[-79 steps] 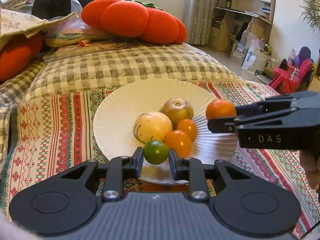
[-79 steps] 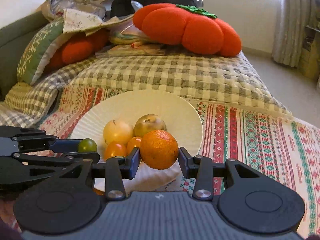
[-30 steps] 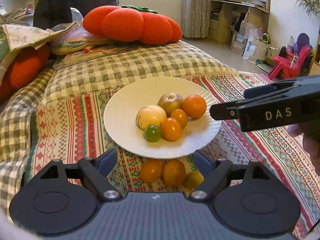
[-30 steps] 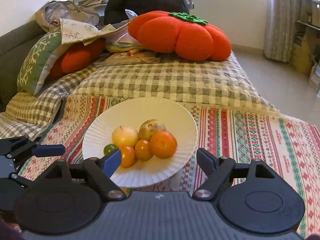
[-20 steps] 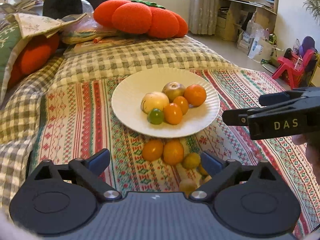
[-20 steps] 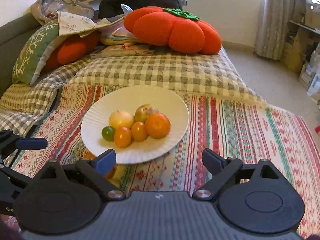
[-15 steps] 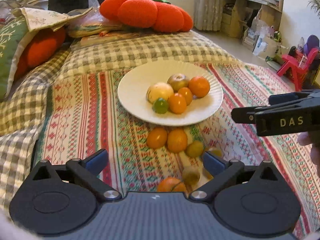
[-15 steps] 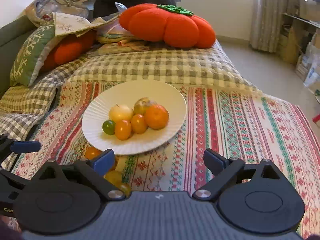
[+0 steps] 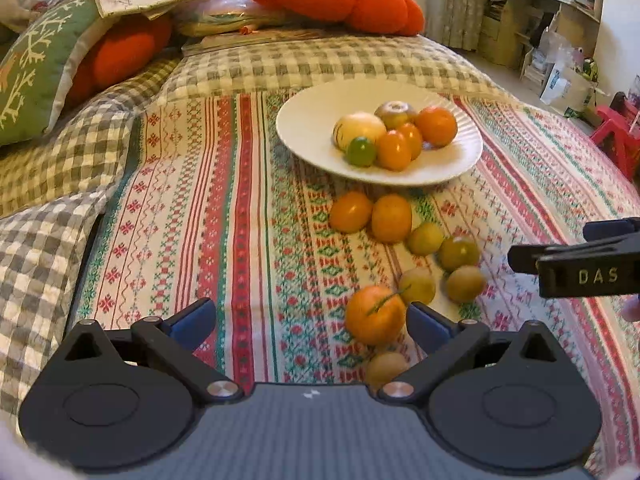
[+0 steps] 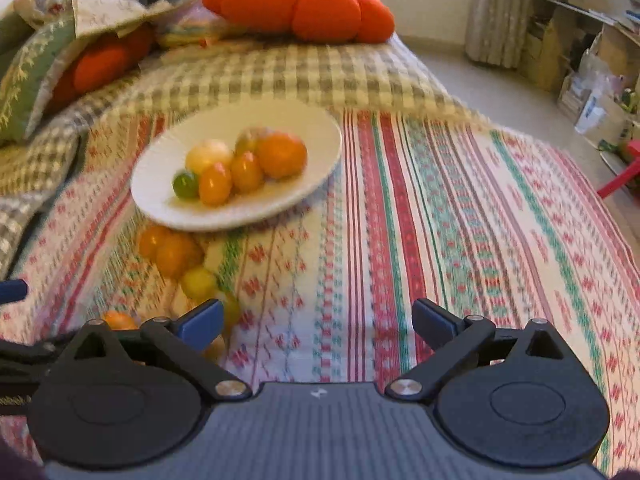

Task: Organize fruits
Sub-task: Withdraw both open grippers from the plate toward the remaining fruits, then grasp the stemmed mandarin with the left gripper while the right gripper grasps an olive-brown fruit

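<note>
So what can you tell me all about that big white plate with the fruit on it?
The white plate is round and shallow, with a finely ridged rim that looks like paper. It lies flat on the striped patterned cloth, just before the checked blanket. Six fruits huddle touching each other near its middle: a big orange, a pale yellow one, a brownish-green one, two small orange ones and a little green one. More fruit lies loose on the cloth beside it.

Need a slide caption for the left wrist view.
Open left gripper over loose fruit on the striped cloth; white plate holds six.
</note>
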Action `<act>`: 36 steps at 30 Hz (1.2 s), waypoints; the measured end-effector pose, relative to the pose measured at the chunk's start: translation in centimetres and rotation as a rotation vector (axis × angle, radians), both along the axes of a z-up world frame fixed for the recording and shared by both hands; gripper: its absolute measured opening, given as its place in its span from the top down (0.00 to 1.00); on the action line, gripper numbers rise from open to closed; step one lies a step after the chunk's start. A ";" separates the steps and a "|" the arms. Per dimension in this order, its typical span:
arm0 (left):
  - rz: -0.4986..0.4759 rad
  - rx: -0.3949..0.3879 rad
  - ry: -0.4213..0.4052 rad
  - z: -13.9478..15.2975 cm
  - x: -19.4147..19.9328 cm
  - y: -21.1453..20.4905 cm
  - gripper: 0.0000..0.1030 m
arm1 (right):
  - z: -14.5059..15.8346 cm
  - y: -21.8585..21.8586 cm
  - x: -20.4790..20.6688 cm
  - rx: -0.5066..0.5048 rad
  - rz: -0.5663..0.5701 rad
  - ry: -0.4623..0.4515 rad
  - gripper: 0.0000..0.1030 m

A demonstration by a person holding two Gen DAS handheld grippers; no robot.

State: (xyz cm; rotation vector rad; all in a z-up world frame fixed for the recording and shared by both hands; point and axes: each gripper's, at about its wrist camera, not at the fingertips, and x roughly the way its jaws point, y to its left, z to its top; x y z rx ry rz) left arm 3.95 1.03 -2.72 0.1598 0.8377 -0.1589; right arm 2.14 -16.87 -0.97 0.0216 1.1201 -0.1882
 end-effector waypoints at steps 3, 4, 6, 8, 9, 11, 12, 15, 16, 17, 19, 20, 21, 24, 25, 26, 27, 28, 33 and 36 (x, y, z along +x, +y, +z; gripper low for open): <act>-0.010 0.020 -0.008 -0.5 -0.5 -0.3 0.10 | -0.9 0.3 -0.4 -0.025 0.014 0.025 0.03; -0.019 0.022 -0.008 -0.7 -0.7 -0.3 0.10 | -1.1 0.4 -0.4 -0.027 0.021 0.032 0.03; -0.033 0.023 -0.011 -1.0 -0.8 -0.4 0.10 | -1.6 0.6 -0.6 -0.031 0.039 0.045 0.03; -0.035 0.015 -0.010 -1.2 -0.7 -0.4 0.10 | -1.8 0.7 -0.7 -0.043 0.054 0.056 0.03; -0.031 0.005 -0.006 -1.3 -0.7 -0.3 0.10 | -1.9 0.8 -0.7 -0.050 0.057 0.059 0.03; -0.019 -0.019 0.005 -1.6 -0.4 -0.1 0.10 | -2.0 0.9 -0.8 -0.051 0.058 0.060 0.03; -0.015 -0.030 0.010 -1.7 -0.3 0.0 0.10 | -2.0 0.9 -0.8 -0.049 0.059 0.060 0.03; -0.025 -0.057 0.020 -1.9 -0.1 0.1 0.13 | -2.0 1.1 -1.0 -0.050 0.066 0.056 0.03; -0.032 -0.063 0.021 -2.0 -0.1 0.0 0.14 | -2.0 1.1 -1.0 -0.051 0.070 0.056 0.03; -0.040 -0.069 0.021 -2.1 -0.2 -0.1 0.17 | -2.0 1.1 -1.0 -0.052 0.074 0.056 0.03; -0.058 -0.080 0.021 -2.3 -0.3 -0.2 0.24 | -2.2 1.1 -0.8 -0.048 0.083 0.060 0.03; -0.065 -0.084 0.021 -2.4 -0.3 -0.3 0.28 | -2.2 1.1 -0.8 -0.046 0.088 0.062 0.03; -0.073 -0.087 0.020 -2.5 -0.3 -0.4 0.31 | -2.2 1.2 -0.8 -0.045 0.095 0.064 0.03; -0.098 -0.096 0.001 -2.7 -0.3 -0.7 0.38 | -2.2 1.3 -0.9 -0.047 0.112 0.063 0.03; -0.105 -0.099 -0.003 -2.8 -0.3 -0.8 0.39 | -2.2 1.4 -0.9 -0.047 0.115 0.062 0.03; -0.112 -0.102 -0.006 -2.8 -0.2 -0.9 0.43 | -2.2 1.4 -0.9 -0.046 0.117 0.061 0.03; -0.118 -0.108 -0.009 -2.8 -0.2 -1.0 0.46 | -2.2 1.3 -0.9 -0.044 0.119 0.060 0.03; -0.123 -0.113 -0.011 -2.8 -0.2 -1.0 0.48 | -2.3 1.3 -0.9 -0.043 0.119 0.061 0.03; -0.132 -0.120 -0.010 -2.8 -0.1 -1.3 0.68 | -2.4 1.2 -0.9 -0.030 0.111 0.062 0.03; -0.132 -0.116 -0.003 -2.7 0.0 -1.4 0.74 | -2.4 1.2 -0.9 -0.022 0.109 0.063 0.03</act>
